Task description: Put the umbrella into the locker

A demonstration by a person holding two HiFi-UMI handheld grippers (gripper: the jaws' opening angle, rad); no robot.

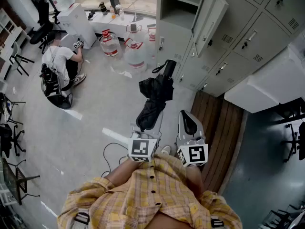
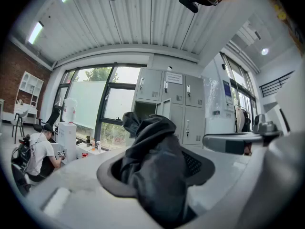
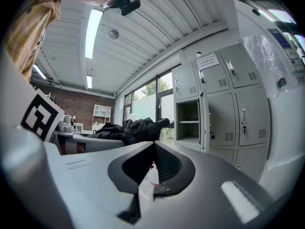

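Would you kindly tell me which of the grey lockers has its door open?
The locker nearest the window, under the top row: its door stands swung out, showing a shelf inside, while the others are shut.

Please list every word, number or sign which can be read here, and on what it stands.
No text can be read.
White notice on a locker door: print too small.
Blue poster right of the lockers: blurred.
Red labels on the water bottles: too small.
Marker cubes: black-and-white patterns only, no letters.
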